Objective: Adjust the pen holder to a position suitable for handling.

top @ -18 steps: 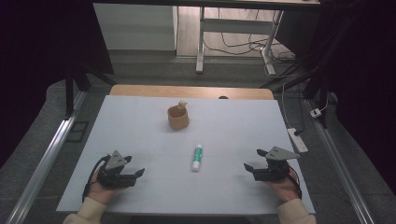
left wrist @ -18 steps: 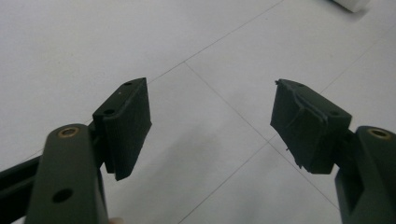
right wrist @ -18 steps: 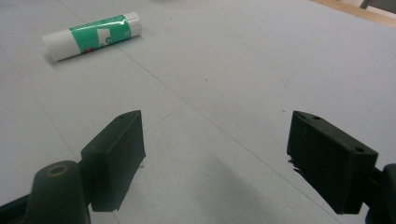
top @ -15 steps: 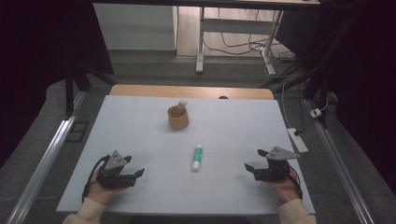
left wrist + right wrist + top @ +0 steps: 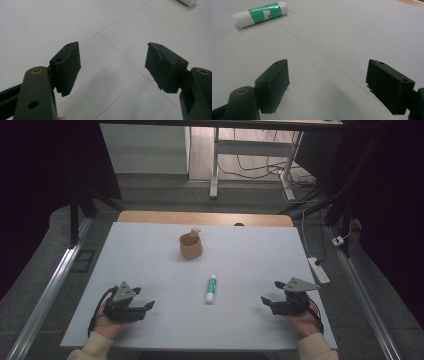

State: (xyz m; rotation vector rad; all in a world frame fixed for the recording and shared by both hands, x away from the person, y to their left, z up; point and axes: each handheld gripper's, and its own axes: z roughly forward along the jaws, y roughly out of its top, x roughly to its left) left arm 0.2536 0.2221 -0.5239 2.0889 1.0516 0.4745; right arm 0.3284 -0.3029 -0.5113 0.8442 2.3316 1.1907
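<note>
The left gripper [image 5: 146,307] rests low on the white table [image 5: 150,250] in the lower left of the high view, carried by the left hand [image 5: 107,320]; its jaws stand wide apart with nothing between them, and the left gripper view shows only bare table surface in the gap. The right gripper [image 5: 265,301] sits in the lower right of the high view, carried by the right hand [image 5: 302,320]; its jaws are likewise spread and empty, as the right gripper view confirms. The glue stick [image 5: 211,288], white with a green label, lies on its side just below the centre of the high view, between the two grippers and well apart from both; in the right gripper view it appears at the upper left [image 5: 260,14], far ahead of the jaws. A tan cup [image 5: 191,246] with a small light-coloured object at its rim stands upright above the glue stick, nearer the far edge of the table. Compared with the pictures from about half a second earlier, no object has shifted and both hands hold the same positions at the near edge. Judgement: the work has not begun; the glue stick is untouched, and an approach by either gripper is the step still outstanding.
</note>
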